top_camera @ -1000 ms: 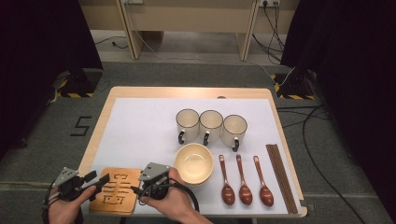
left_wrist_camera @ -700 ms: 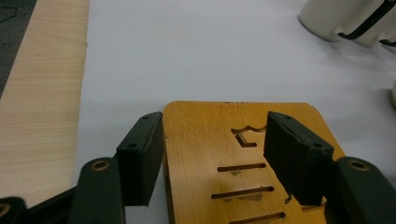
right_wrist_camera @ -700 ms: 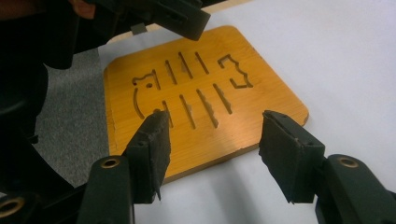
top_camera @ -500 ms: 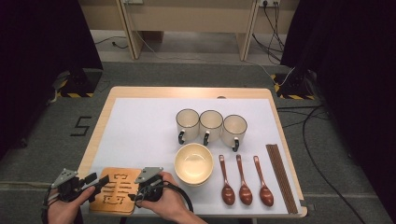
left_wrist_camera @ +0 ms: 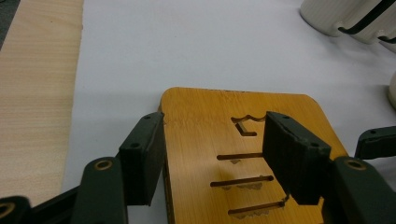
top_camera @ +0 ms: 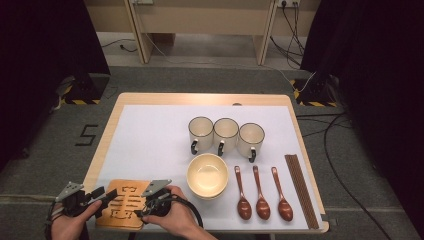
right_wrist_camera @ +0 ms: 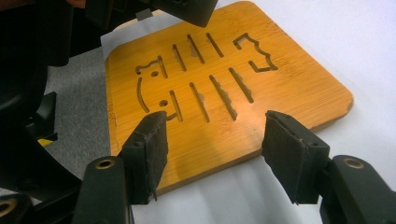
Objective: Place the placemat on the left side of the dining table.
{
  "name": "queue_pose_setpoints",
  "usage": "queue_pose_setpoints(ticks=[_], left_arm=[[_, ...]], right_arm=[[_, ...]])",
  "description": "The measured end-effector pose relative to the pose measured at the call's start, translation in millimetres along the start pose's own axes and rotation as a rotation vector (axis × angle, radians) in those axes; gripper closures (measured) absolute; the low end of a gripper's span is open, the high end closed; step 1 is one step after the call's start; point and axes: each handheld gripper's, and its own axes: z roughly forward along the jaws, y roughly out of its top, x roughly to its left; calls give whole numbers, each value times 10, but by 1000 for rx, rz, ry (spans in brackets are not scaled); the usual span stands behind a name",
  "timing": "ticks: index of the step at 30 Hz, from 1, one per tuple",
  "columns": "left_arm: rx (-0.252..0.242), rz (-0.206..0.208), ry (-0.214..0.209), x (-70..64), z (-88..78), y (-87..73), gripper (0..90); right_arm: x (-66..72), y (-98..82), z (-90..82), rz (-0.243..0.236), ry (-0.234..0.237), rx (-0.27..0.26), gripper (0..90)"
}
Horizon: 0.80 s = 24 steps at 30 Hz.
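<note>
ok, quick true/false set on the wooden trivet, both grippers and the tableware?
1. The wooden trivet lies at the table's near left corner. True.
2. The right gripper is clamped on the trivet. False: its jaws have just been opening and stand apart over it.
3. Four mugs stand in a row. False: three.
4. Three wooden spoons lie right of the bowl. True.
5. The left gripper holds a spoon. False: open at the trivet.

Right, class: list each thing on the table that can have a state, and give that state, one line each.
Wooden trivet: flat, at the near left table edge.
Left gripper: open, astride the trivet's edge.
Right gripper: open, jaws just been opening, nothing clamped.
Three mugs: upright, in a row.
Bowl: upright, looks empty.
Three spoons: lying side by side.
</note>
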Motion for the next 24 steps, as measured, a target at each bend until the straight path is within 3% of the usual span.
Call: queue_pose_setpoints(ticks=[4,8,15,24], left_arm=[[6,1,3,5,9,-6,377],[7,-12,4,23,0,-4,379],[4,-22,42,83,-46,2,376],[29,-40,46,108,-50,-14,390]], right_arm=[[5,10,29,16,6,3,400],[18,19,48,4,1,-7,395],[37,25,58,7,8,-4,395],[41,23,102,-7,16,2,393]])
